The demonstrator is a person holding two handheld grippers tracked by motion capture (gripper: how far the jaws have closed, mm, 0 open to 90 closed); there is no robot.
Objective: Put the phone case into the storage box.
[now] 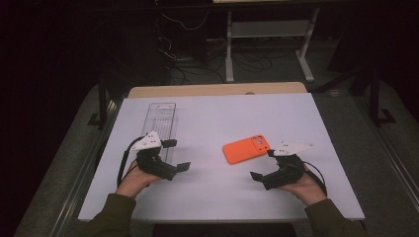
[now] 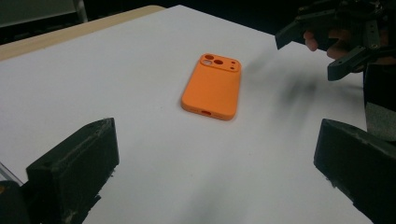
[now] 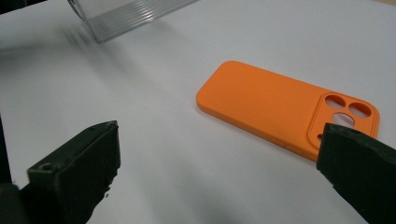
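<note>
An orange phone case [image 1: 246, 149] lies flat on the white table top [image 1: 217, 118], right of centre, camera cut-outs toward the far right. My left gripper [image 1: 177, 155] rests at the near left, jaws wide open and pointing right, with nothing between them; its own view shows the case [image 2: 212, 87] well ahead. My right gripper [image 1: 264, 164] sits at the near right, just in front of the case, open and pointing left. In its view the case [image 3: 280, 106] lies close ahead, its camera end beside the right jaw, not gripped.
A clear plastic tray [image 1: 163, 126] lies lengthwise at the left of the table, just behind the left gripper, and its ribbed end [image 3: 126, 16] appears in the right gripper view. A wooden edge [image 1: 217, 90] borders the far side. Dark floor, cables and a desk frame lie beyond.
</note>
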